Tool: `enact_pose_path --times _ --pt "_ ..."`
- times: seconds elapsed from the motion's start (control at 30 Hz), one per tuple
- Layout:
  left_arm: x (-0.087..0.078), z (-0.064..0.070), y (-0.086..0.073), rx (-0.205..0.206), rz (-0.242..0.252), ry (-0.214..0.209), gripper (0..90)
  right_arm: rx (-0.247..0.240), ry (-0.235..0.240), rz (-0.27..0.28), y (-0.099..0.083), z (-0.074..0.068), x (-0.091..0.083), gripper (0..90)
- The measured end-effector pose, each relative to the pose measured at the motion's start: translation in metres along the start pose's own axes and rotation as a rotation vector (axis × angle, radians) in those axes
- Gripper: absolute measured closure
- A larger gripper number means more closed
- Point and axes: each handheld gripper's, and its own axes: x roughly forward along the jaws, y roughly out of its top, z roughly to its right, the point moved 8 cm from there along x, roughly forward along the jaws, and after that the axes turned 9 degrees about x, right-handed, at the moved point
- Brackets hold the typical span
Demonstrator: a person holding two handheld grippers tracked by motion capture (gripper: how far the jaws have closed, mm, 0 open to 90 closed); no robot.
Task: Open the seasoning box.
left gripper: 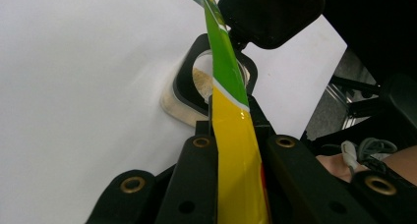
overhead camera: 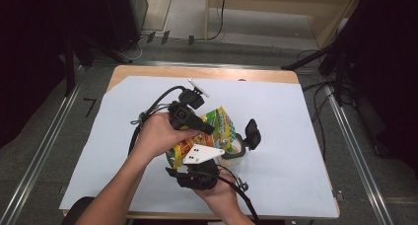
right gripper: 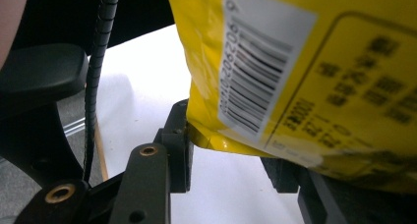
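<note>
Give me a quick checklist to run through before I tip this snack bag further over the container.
1. Left gripper clamped on the bag: ok, the edge sits between its jaws.
2. Right gripper on the bag's lower end: cannot tell, jaws flank the corner, contact hidden.
3. Bag over the container: ok, the top edge hangs above the opening.
4. Container lid out of the way: ok, flipped up.
5. Container has room: ok, some pale content, not full.
6. Bag mouth open: cannot tell.
</note>
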Motion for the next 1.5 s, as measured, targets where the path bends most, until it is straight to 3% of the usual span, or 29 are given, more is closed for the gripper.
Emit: enact_pose_path --times 0.33,0.53,0.77,1.0,1.37,1.5 --pt "-0.008 0.006 0.003 0.027 0.075 -0.014 71.6 0.029 0.032 0.039 0.004 -0.001 -0.004 61.2" --pt "-0.008 0.005 0.003 0.041 0.086 -0.005 67.2 0.057 0.049 0.047 0.005 0.001 -0.005 61.2" --pt "-0.011 0.001 0.001 0.038 0.088 0.013 70.9 0.039 0.035 0.045 0.004 0.002 -0.006 61.2" --pt "-0.006 0.006 0.004 0.080 0.078 0.056 75.8 0.056 0.043 0.036 0.003 0.003 -0.005 61.7" --pt "-0.004 0.009 0.004 0.073 0.073 0.048 78.3 0.018 0.015 0.030 0.000 0.003 -0.004 59.1" --pt "-0.004 0.010 0.004 0.078 0.068 0.047 78.6 0.008 0.005 0.030 0.000 0.003 -0.004 62.0"
